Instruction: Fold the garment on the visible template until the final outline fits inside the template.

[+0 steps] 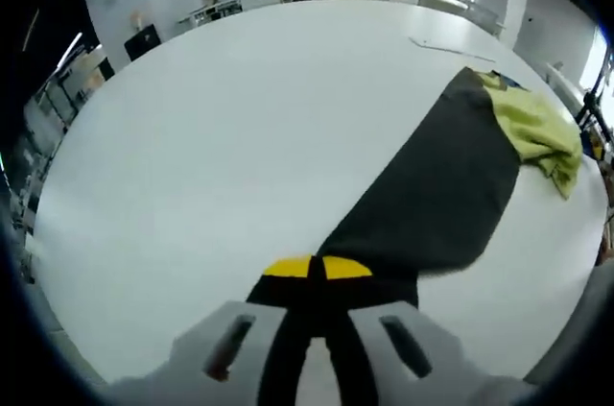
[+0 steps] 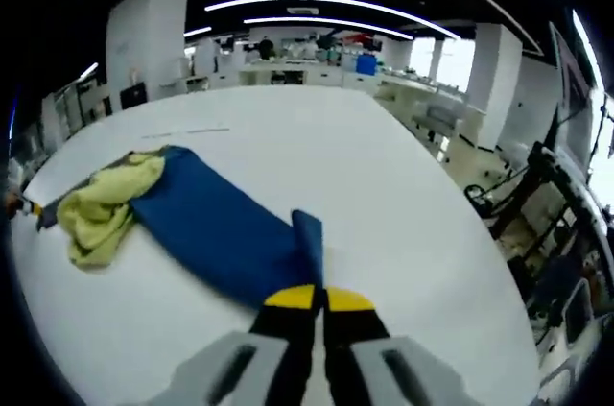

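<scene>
One white bench is carrying everything within reach, and two pieces of cloth are lying on it: one dark blue garment, which is looking nearly black in the left gripper view, and one yellow-green cloth bunched at its far end. Two grippers are showing, the left gripper in the left gripper view and the right gripper in the right gripper view, each carrying two yellow-tipped fingers pressed together on an edge of the garment. Two thin lines are running across the bench beyond the cloths, though it is not clear what they are.
</scene>
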The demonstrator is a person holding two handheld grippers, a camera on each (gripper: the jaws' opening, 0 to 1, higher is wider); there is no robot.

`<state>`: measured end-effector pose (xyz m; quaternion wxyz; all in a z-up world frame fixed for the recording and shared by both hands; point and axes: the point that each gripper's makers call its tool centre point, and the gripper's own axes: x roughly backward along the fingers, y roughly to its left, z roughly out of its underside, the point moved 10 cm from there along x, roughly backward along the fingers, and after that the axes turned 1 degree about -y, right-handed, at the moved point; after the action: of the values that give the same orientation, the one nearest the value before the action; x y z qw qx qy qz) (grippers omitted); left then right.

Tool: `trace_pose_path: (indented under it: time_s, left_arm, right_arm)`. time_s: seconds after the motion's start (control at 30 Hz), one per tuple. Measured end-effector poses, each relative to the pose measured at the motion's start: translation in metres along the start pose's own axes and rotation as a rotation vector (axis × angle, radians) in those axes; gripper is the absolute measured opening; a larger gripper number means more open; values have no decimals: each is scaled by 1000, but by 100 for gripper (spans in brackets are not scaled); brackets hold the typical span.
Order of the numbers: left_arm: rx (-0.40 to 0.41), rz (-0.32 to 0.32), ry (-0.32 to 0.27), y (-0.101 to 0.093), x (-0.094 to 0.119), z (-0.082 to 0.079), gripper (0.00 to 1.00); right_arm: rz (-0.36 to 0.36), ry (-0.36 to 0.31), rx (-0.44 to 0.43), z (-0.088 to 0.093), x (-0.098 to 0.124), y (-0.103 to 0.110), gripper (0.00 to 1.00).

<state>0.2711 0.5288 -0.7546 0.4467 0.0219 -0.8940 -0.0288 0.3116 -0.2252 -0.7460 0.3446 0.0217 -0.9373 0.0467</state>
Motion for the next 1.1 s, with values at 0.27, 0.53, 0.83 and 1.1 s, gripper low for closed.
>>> trace_pose_path:
  time_s: [0.27,0.53,0.83,1.1]
  left_arm:
    - [-40,-12,19,13,-13,-9,0]
    - [-2,-41,5,29,-19,-19,0]
    - [8,-34,3,44,-23,-18,5]
    - [-14,52,-143,26,-4,-14,45]
  right_arm:
    - [34,35,37,-5,-15,-16,0]
    - [55,49,29,-5,-16,-28,0]
    - [35,64,41,0,-17,-27,0]
    - [-81,-10,52,-9,-14,-17,34]
